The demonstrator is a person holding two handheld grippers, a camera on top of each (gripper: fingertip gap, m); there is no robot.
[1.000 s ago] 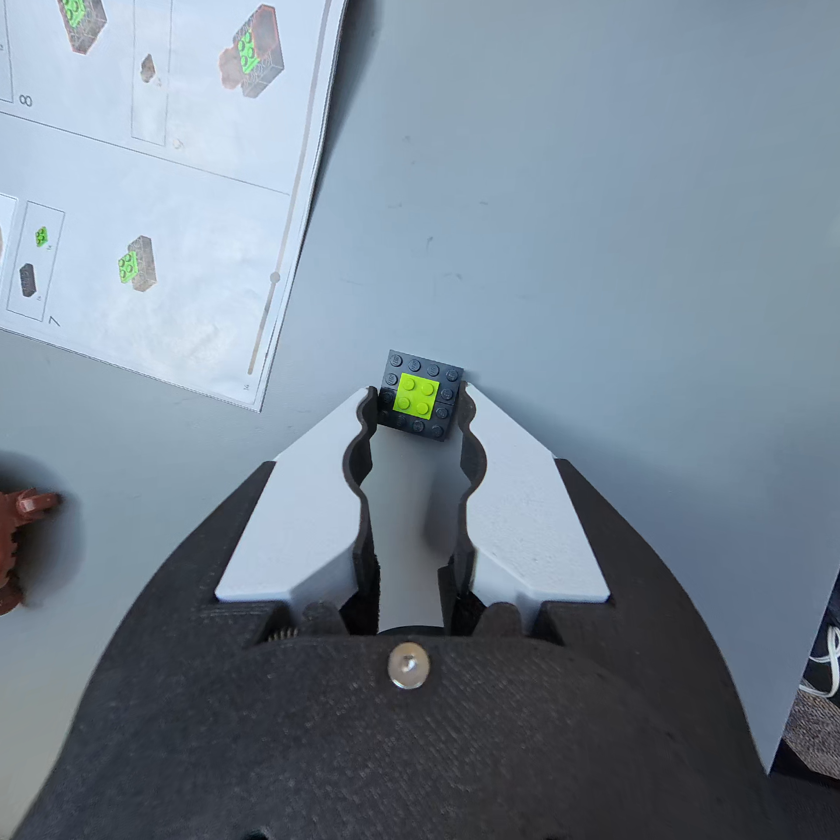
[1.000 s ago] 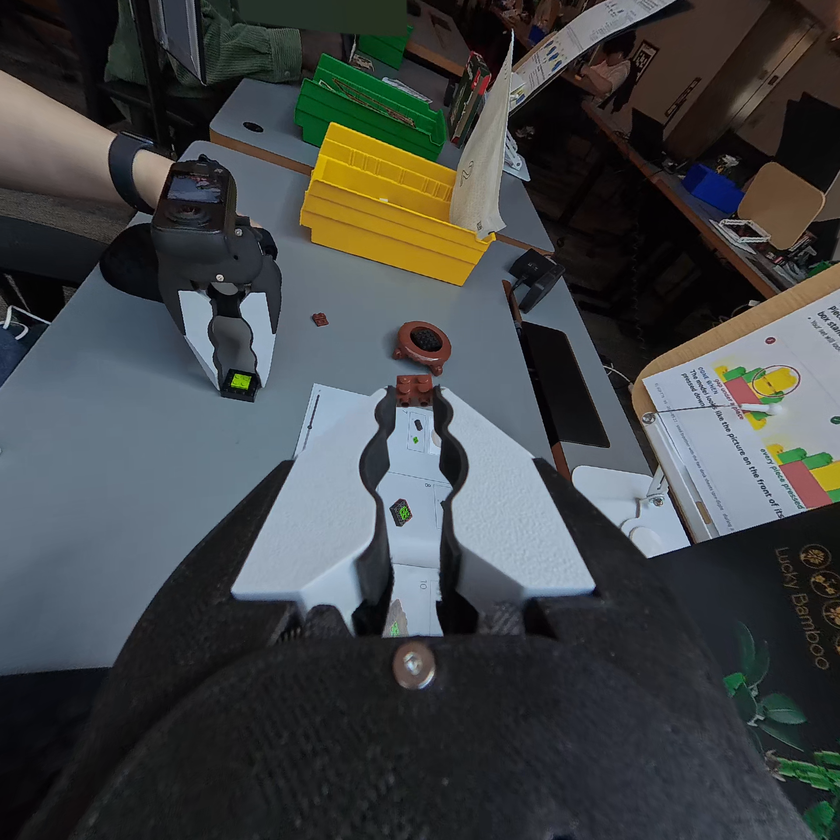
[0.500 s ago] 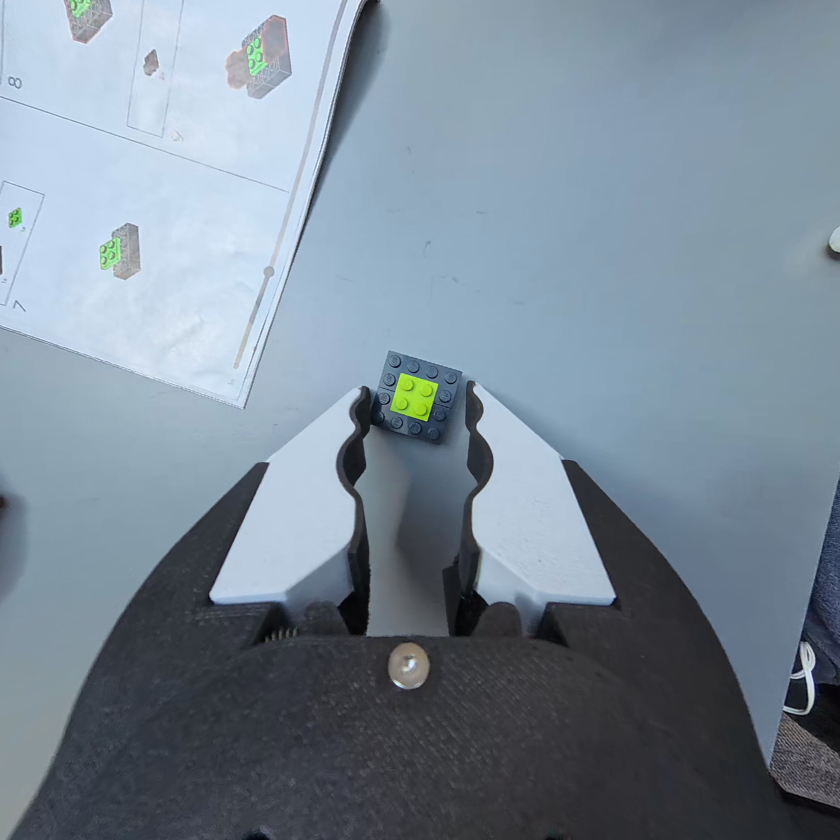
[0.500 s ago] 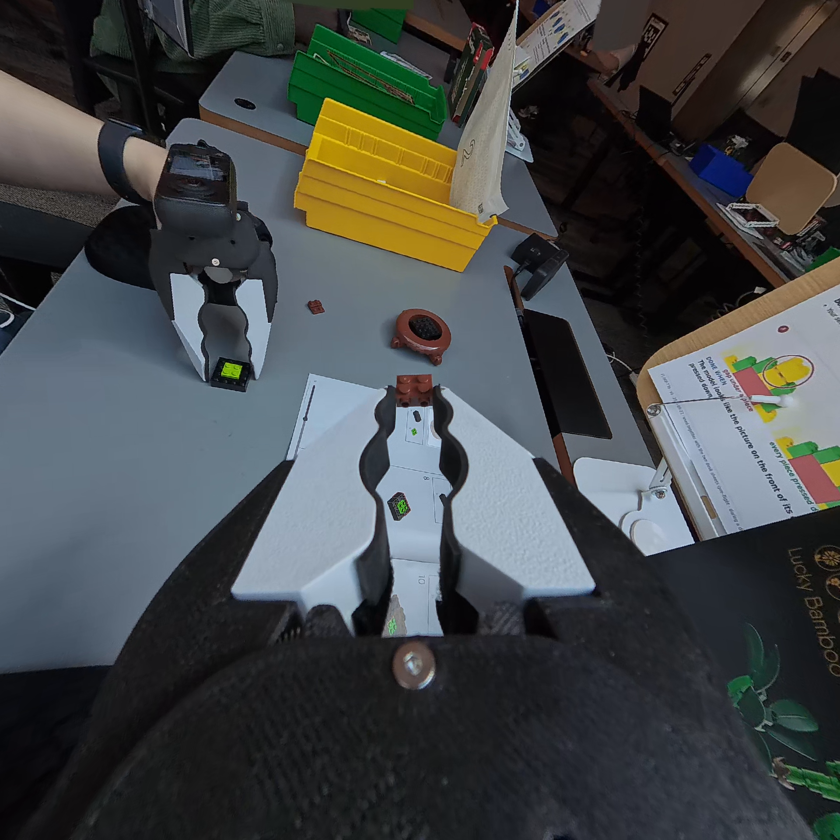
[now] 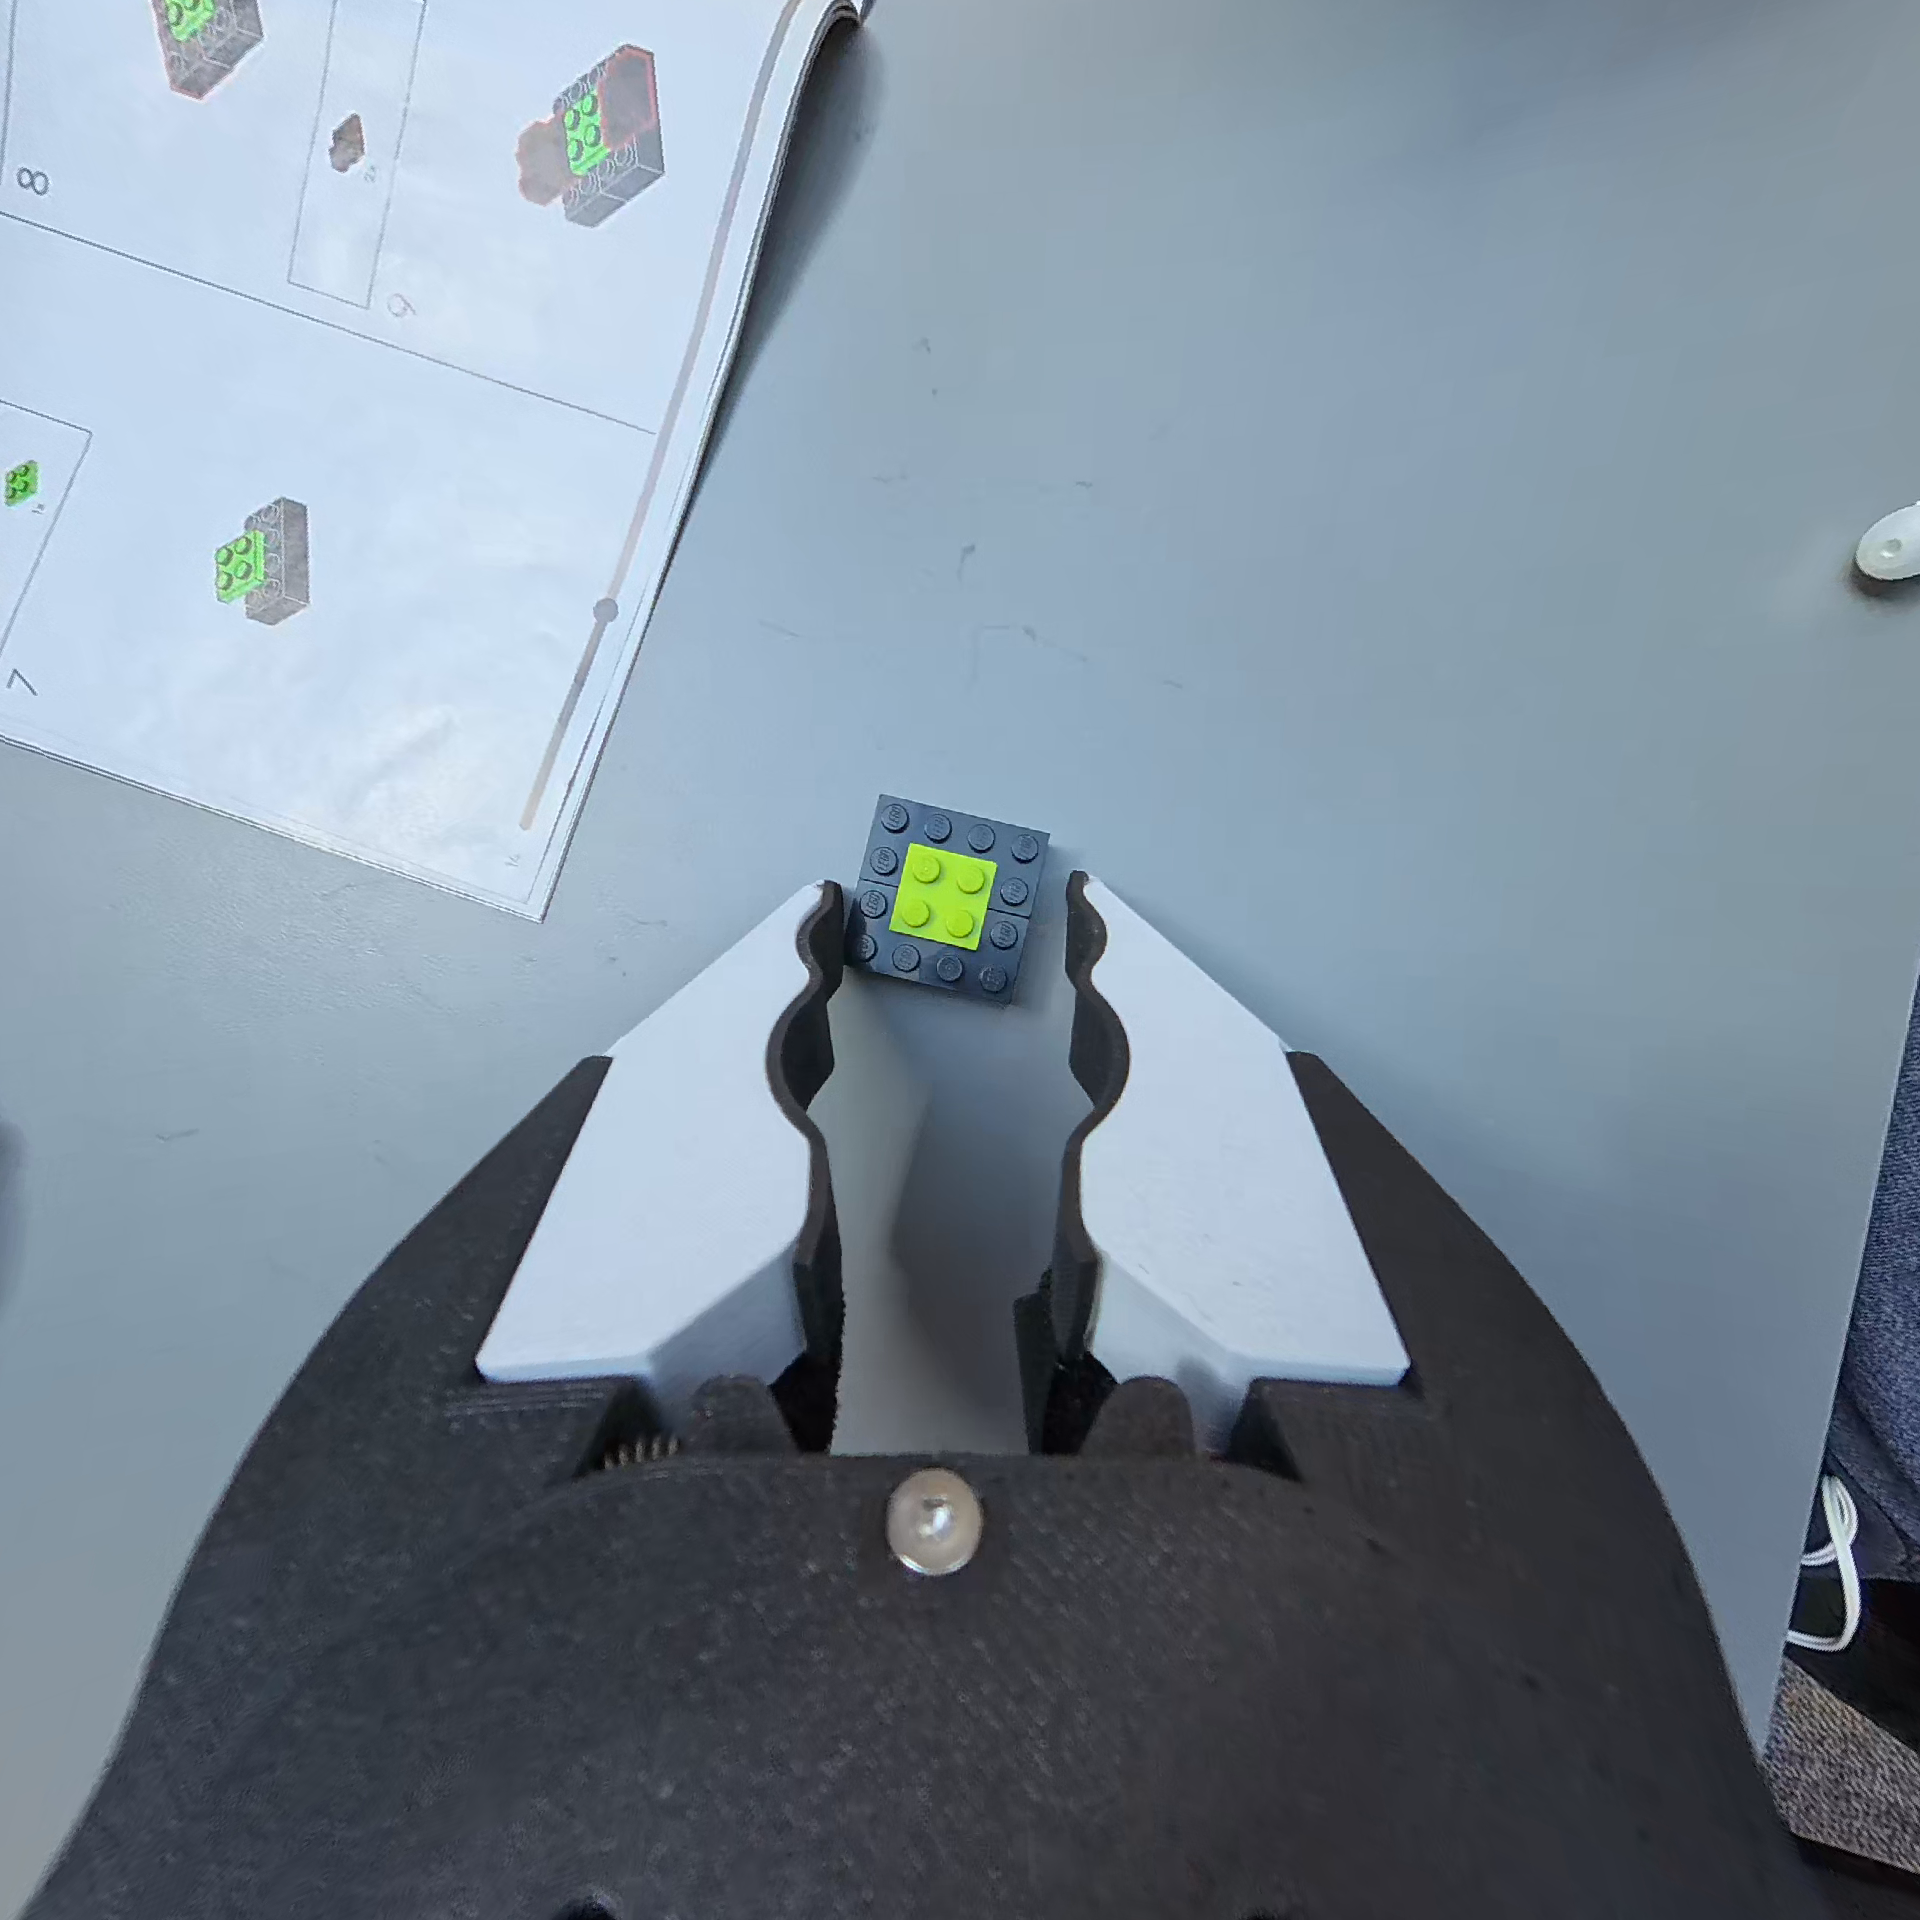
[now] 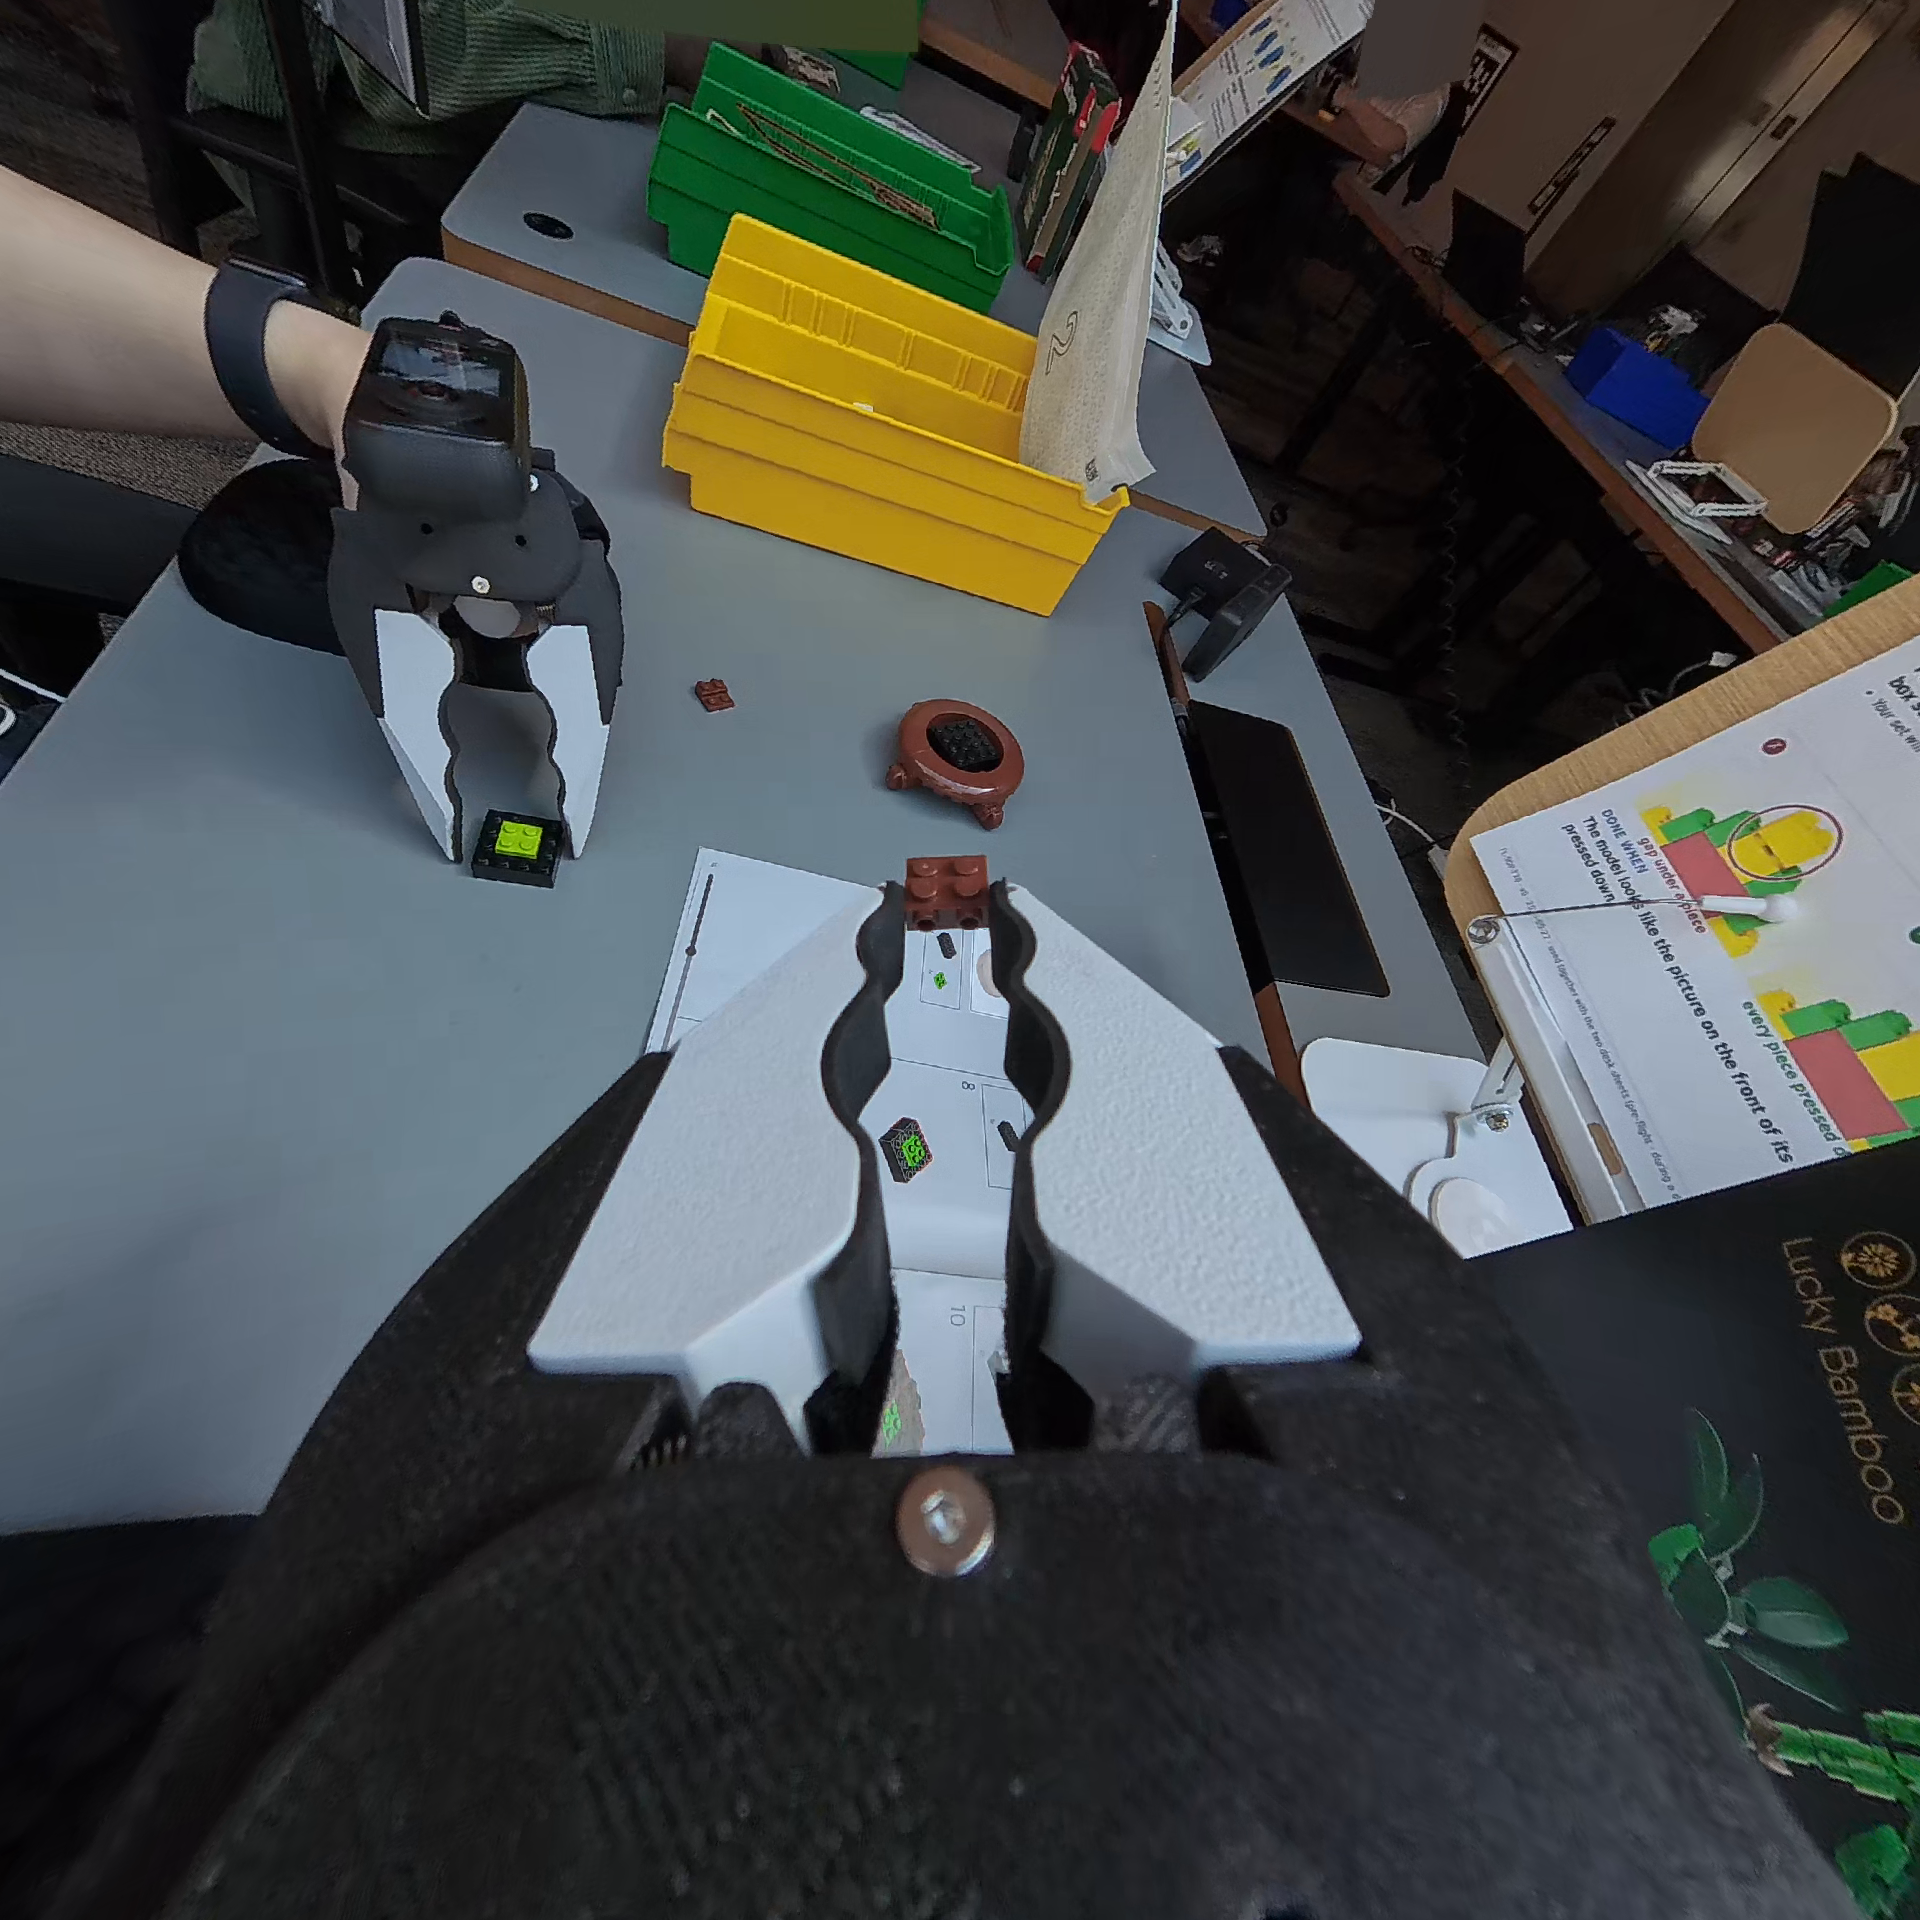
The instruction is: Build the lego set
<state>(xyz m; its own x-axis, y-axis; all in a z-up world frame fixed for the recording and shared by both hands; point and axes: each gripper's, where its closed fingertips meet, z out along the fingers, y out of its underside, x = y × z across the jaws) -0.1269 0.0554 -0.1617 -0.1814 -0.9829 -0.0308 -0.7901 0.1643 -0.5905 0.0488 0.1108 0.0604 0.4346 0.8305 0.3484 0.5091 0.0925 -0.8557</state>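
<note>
Gripping a studded brown brick (image 6: 945,889), right tool (image 6: 943,902); left tool (image 5: 948,902) apart around square black-and-lime plate (image 5: 948,900).

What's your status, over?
Left gripper open around black-and-lime assembly on table. Right gripper shut on brown brick, above the booklet. Nothing between them.

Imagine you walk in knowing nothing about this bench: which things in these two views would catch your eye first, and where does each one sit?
Brightest is the lime-green plate on a dark studded block on the grey table, just ahead of the open left gripper. Next, the small brown brick pinched at the right gripper's tips, above the instruction booklet. Behind, a yellow bin stands at the table's far edge, with a round brown piece nearer.
</note>
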